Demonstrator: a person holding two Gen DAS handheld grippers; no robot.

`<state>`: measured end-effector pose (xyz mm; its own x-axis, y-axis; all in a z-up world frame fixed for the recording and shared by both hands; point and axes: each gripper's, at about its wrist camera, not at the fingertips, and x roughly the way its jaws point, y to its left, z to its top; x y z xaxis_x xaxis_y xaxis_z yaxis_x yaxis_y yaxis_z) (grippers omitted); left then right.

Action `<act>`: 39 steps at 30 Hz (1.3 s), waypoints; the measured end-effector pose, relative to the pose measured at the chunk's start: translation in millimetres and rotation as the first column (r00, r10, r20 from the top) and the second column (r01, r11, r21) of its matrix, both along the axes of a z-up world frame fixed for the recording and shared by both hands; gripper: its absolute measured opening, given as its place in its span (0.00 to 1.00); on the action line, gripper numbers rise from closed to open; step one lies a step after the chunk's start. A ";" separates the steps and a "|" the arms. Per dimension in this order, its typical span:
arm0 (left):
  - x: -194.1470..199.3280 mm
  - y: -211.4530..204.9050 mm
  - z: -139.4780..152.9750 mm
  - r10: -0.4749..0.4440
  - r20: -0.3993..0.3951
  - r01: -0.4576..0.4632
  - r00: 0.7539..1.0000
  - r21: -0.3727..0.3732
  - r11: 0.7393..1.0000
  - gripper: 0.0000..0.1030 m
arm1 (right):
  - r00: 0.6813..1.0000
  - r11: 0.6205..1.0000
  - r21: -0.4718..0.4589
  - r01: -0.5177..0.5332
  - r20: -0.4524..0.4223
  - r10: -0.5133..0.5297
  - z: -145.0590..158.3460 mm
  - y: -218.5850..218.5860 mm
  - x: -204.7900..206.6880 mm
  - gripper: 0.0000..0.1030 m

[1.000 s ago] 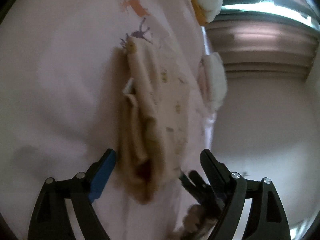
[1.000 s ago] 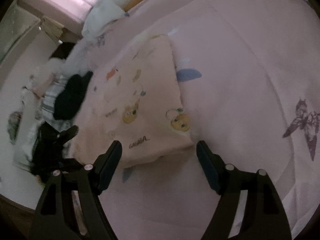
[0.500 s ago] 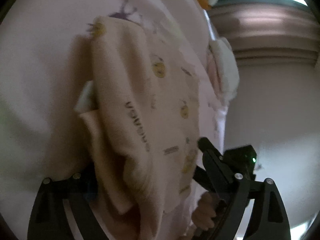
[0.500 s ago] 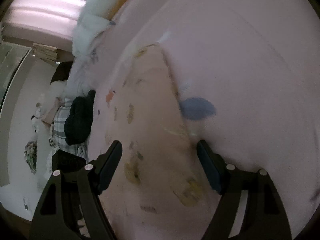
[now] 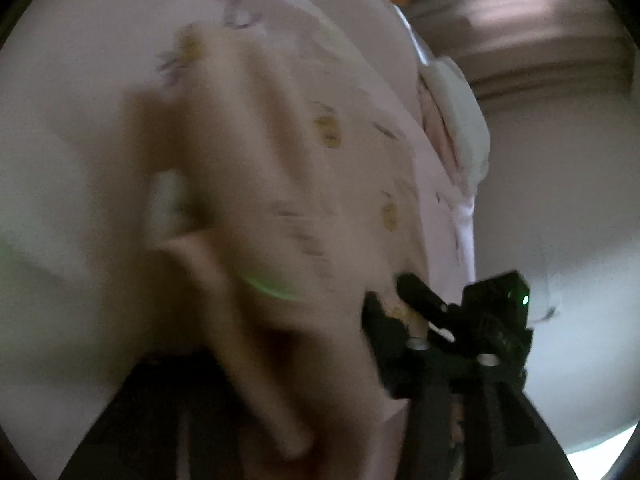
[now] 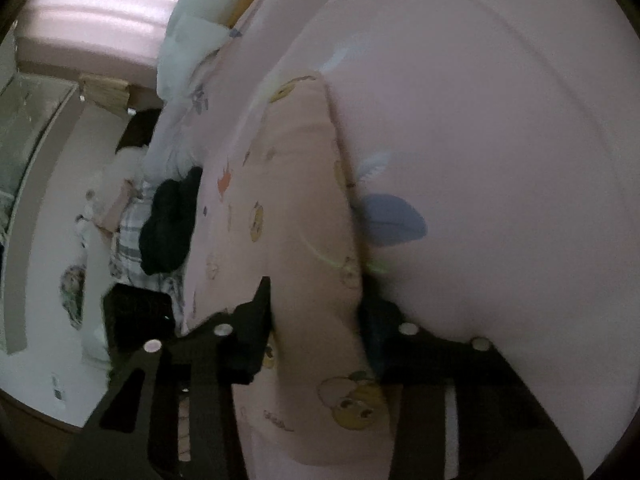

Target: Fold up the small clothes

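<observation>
A small cream garment printed with yellow cartoon faces (image 5: 280, 184) lies folded on the pink bedsheet (image 5: 80, 120). Its near end fills the gap of my left gripper (image 5: 276, 340), whose jaws are closing and pinch the cloth; the view is blurred. In the right wrist view the same garment (image 6: 288, 216) rises as a bunched ridge between the fingers of my right gripper (image 6: 316, 300), whose jaws are also closing onto it. Each gripper shows in the other's view: the right gripper (image 5: 492, 320) with a green light, the left gripper (image 6: 136, 312) as a dark block.
The pink sheet (image 6: 500, 140) carries animal and leaf prints. A black garment (image 6: 168, 224) and plaid clothes (image 6: 128, 240) lie at the bed's left edge. White cushions (image 6: 192, 28) sit at the far end, and a white bundle (image 5: 460, 120) lies by the bed's edge, with pale floor beyond.
Both grippers have moved in over the garment's near end and narrowed their jaws from wide apart onto the cloth, which now bunches up between the fingers.
</observation>
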<state>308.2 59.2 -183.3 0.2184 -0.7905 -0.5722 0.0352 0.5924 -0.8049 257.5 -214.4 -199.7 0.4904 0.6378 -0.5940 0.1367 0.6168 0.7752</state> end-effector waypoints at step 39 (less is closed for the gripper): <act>10.6 6.4 -10.4 0.048 -0.050 -0.049 0.998 -0.032 0.998 0.29 | 0.997 0.964 -0.260 -0.058 0.027 0.067 16.5 30.6 27.6 0.37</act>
